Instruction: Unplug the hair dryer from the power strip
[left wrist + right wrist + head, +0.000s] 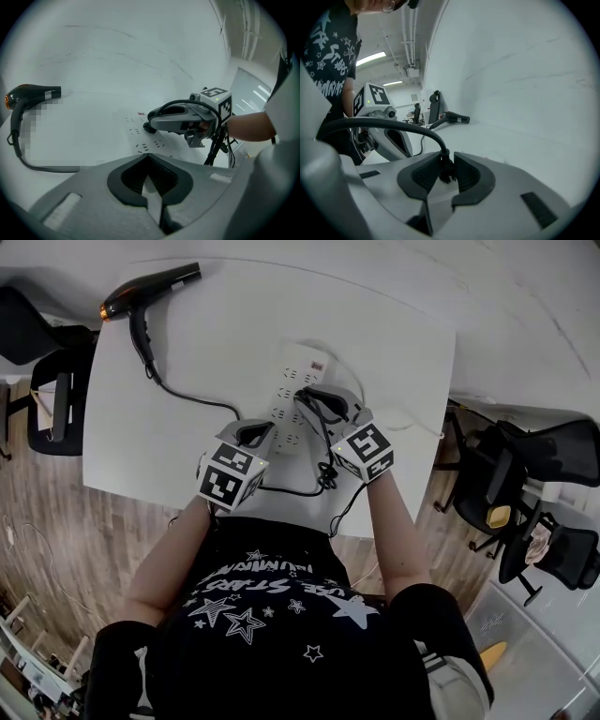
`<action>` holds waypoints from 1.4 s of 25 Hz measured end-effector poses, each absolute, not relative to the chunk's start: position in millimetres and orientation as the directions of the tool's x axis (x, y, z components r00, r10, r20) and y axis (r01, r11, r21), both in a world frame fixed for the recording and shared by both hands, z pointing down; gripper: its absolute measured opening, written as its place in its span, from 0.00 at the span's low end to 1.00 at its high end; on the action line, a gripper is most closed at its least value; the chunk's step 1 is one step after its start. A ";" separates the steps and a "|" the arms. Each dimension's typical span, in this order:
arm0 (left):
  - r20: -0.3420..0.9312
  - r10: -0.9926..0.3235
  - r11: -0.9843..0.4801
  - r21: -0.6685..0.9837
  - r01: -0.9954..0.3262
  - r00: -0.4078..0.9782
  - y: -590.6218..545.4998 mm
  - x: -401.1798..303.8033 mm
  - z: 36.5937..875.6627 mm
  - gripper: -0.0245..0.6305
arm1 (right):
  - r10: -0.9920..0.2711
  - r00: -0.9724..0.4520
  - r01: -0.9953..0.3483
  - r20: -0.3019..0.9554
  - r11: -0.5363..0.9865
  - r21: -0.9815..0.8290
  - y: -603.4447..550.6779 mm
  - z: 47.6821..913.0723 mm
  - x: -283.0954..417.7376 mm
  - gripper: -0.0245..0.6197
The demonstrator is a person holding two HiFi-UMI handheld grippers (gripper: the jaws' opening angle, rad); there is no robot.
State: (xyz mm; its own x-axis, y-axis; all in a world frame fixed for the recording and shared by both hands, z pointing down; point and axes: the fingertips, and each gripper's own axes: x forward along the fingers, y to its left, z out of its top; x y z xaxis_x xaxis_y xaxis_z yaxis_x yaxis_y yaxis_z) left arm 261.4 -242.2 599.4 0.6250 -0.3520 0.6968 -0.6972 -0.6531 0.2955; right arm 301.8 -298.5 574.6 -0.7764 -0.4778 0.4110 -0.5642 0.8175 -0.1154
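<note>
The black hair dryer [150, 287] lies at the table's far left corner, and its cord [202, 401] trails back toward the white power strip [298, 362] in the middle. My right gripper [314, 401] reaches over the strip, and its pads close on either side of the black plug [445, 171], which stands on the strip. The plug's cord [384, 123] arcs up and off to the left. My left gripper [255, 434] sits at the strip's near left end with its jaws together [149, 157], sockets [140, 145] just beyond its tips. Whether it presses on the strip is unclear.
A knotted bunch of black cord [326, 474] hangs at the table's near edge between my hands. A thin white cable [412, 423] runs off the right side. Office chairs [525, 493] stand to the right and a black chair [47, 381] to the left.
</note>
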 end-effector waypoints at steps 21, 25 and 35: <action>0.758 -0.262 -0.663 0.309 -0.682 0.598 -242.1 263.6 602.4 0.05 | -0.466 -0.754 -0.610 0.462 0.758 -0.231 -302.1 575.6 306.6 0.16; 0.778 -0.225 -0.679 0.306 -0.668 0.586 -242.2 265.0 603.2 0.05 | -0.451 -0.657 -0.544 0.604 0.839 0.034 -297.6 576.4 291.3 0.16; 0.789 -0.244 -0.699 0.260 -0.666 0.564 -239.9 265.2 603.6 0.05 | -0.465 -0.739 -0.646 0.487 0.695 -0.316 -304.8 578.6 309.9 0.16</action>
